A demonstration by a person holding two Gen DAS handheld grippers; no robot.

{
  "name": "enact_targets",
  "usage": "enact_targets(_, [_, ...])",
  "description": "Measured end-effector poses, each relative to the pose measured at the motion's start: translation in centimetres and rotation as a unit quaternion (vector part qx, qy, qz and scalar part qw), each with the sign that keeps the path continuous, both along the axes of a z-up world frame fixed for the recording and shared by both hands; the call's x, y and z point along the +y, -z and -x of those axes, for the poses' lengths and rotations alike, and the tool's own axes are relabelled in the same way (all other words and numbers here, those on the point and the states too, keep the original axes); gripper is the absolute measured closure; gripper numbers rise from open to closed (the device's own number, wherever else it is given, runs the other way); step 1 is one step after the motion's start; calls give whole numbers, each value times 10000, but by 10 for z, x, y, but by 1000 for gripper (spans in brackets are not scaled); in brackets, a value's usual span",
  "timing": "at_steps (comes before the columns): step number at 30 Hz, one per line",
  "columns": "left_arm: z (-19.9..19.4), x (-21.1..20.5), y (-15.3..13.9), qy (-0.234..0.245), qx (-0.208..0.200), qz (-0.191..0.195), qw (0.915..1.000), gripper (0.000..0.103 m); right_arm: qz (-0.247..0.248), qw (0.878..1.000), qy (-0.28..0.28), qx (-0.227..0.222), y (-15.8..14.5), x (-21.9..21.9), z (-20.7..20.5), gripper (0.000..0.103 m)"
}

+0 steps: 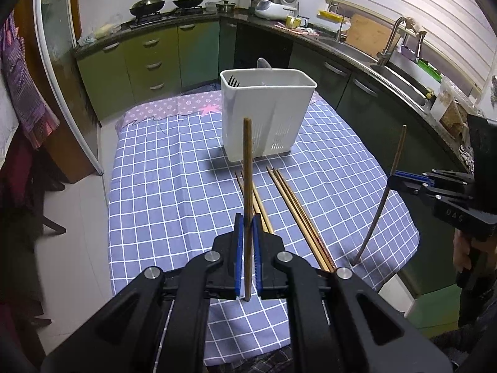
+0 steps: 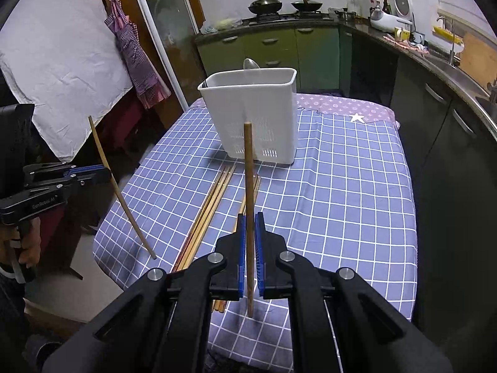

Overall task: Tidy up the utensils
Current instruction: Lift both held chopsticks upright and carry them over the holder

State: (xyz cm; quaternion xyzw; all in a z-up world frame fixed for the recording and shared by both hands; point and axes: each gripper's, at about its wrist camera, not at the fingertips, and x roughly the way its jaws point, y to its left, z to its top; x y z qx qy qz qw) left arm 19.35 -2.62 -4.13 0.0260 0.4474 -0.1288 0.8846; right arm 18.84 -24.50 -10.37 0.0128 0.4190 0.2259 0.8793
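A white utensil holder (image 1: 267, 115) (image 2: 254, 115) stands on the checked tablecloth, with a fork and a spoon in it. Several wooden chopsticks (image 1: 292, 214) (image 2: 211, 211) lie on the cloth in front of it. My left gripper (image 1: 247, 217) is shut on one upright chopstick (image 1: 247, 168) above the table's near edge. My right gripper (image 2: 250, 217) is shut on another upright chopstick (image 2: 248, 171). Each gripper shows in the other's view: the right one (image 1: 396, 175) at the table's right, the left one (image 2: 105, 172) at its left, each with its chopstick tilted.
The blue checked tablecloth (image 1: 174, 186) (image 2: 341, 186) covers a small table. Green kitchen cabinets (image 1: 149, 59), a stove with woks (image 1: 167, 3) and a sink (image 1: 397, 68) run around the back and right. An apron hangs at the left (image 2: 133, 49).
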Motion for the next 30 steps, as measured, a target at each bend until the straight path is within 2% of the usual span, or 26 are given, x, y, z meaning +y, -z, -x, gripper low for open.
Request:
enact_targets(15, [0,0,-5,10,-69,28,10000,97,9,9998,-49,-168,-5,4,3,96])
enact_targets(30, [-20,-10,-20,102,-211,158,9996,97,-63,9991,-108,-400,-32,13,-17,96])
